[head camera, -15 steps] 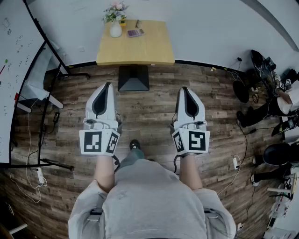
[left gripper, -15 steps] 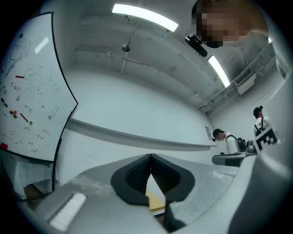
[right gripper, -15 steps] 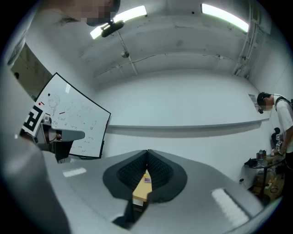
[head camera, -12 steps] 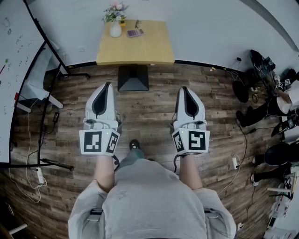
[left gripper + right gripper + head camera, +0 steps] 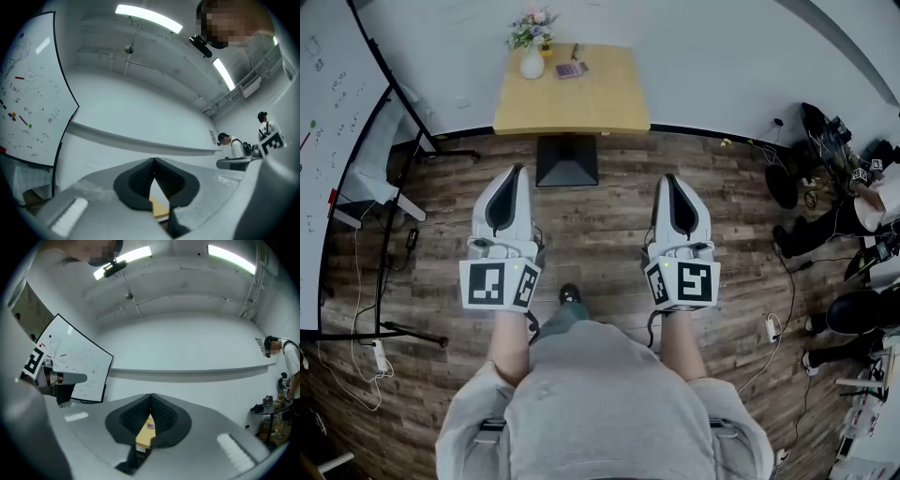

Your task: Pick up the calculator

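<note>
The calculator (image 5: 570, 69), small, flat and pinkish-purple, lies at the far edge of the wooden desk (image 5: 581, 98) beside a white vase (image 5: 532, 62), well ahead of the left gripper (image 5: 516, 174) and right gripper (image 5: 668, 180), both closed tight and empty, placed just as before.

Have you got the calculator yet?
Not yet. Nothing is done: the calculator lies on the table by the wall. The left hand-held gripper and right hand-held gripper are shut and empty, far short of it. To do: walk over, open, grab, lift.
</note>
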